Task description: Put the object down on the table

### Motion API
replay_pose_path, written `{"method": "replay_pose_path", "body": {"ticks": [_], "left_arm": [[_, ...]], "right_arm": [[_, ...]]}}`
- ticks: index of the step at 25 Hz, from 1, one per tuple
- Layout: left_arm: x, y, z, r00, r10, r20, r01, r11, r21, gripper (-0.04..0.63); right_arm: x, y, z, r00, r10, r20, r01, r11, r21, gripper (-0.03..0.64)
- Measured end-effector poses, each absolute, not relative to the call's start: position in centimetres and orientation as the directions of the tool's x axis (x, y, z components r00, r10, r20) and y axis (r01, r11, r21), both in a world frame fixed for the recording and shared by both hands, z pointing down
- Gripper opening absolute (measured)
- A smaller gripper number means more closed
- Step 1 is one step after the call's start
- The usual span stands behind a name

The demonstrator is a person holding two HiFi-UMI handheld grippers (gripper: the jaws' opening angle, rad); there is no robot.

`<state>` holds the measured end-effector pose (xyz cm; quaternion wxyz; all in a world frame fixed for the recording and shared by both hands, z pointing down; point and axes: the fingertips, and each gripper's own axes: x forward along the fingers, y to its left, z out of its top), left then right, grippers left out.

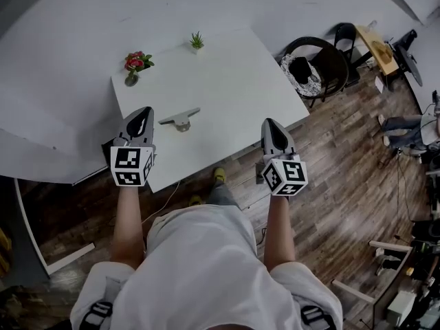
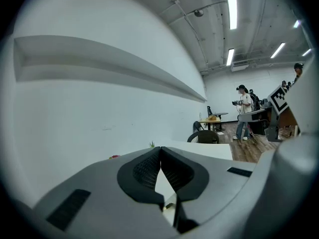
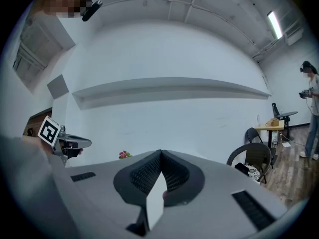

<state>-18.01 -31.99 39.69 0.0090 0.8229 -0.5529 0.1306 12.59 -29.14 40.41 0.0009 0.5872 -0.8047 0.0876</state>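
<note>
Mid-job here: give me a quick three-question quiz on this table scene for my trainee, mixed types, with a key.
1. True or false: the grey object lies flat on the white table.
2. What else stands on the table? A) a vase of red flowers and a small green plant; B) a mug and a plate; C) nothing.
3. Fill in: the jaws of the left gripper and the right gripper are both ___.

Key: 1 true; 2 A; 3 shut, with nothing held.

L tool (image 1: 141,114) & R tool (image 1: 272,126) both closed, empty, approx. level; forearms (image 1: 128,218) outstretched, parallel.
</note>
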Motion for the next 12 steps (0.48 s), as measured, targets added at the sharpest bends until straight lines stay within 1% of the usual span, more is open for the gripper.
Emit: {"method": "replay_pose_path", "body": {"ticks": [12], "left_arm": [[-18.8, -30.6, 37.7, 0.371, -0.911, 0.178, -0.906, -0.398, -0.145, 0.020]], "right_arm": [[12.4, -27.8, 38.8, -0.284, -0.956, 0.072, -0.955, 0.275, -0.111, 0.005]]}}
